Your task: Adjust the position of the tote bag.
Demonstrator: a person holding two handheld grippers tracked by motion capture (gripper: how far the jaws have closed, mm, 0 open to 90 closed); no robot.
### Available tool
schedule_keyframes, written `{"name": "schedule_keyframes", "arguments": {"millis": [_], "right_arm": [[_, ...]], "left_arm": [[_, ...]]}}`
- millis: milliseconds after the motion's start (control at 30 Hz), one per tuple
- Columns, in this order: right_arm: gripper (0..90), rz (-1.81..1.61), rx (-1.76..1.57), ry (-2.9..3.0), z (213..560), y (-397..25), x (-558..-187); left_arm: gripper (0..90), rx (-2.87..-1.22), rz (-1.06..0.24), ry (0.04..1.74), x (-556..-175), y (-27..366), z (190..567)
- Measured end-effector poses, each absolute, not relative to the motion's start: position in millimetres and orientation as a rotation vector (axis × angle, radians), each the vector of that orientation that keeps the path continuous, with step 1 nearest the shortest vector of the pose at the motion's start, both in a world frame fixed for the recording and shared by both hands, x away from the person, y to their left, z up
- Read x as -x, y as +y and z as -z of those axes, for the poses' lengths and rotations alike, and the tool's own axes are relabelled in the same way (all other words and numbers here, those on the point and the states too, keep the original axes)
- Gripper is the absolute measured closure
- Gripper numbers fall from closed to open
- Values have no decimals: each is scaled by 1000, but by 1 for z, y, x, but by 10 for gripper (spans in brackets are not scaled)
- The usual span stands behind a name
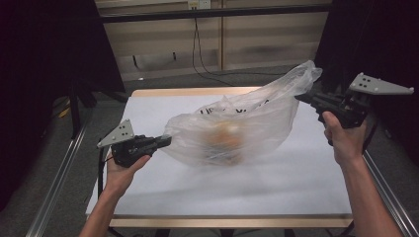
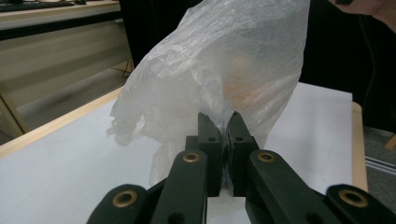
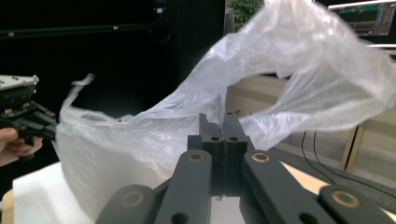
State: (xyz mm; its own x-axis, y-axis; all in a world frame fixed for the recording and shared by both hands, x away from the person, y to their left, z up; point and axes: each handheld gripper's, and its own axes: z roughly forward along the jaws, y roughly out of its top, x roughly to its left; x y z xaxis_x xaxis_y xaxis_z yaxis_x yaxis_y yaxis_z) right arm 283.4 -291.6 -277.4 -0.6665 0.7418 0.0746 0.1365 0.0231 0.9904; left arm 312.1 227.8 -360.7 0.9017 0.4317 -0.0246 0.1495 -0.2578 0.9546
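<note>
a thin, translucent white plastic bag with something orange inside hung over the white table, slung between both tools. the left gripper and right gripper were each clamped on its film. it looked light, limp and slippery, likely safest held by bunched edges.

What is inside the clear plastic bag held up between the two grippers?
Through the plastic bag, an orange, rounded, blurred shape sits low inside. The crinkled film hides what it is and how many items there are. The left gripper and right gripper pinch opposite edges.
</note>
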Motion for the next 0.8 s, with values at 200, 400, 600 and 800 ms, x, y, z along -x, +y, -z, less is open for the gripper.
{"name": "schedule_keyframes", "arguments": {"millis": [200,400,600,800], "right_arm": [[900,-1654,-911,1886,299,-287,-283],[900,-1648,-920,1917,312,-285,-284],[900,-1642,-950,1952,331,-283,-286],[900,-1603,-1012,1985,356,-285,-292]], "left_arm": [[881,-1886,-295,447,-314,226,378],[881,-1900,-285,456,-316,227,386],[881,-1919,-270,478,-317,224,396],[879,-1963,-264,473,-320,221,405]]}}
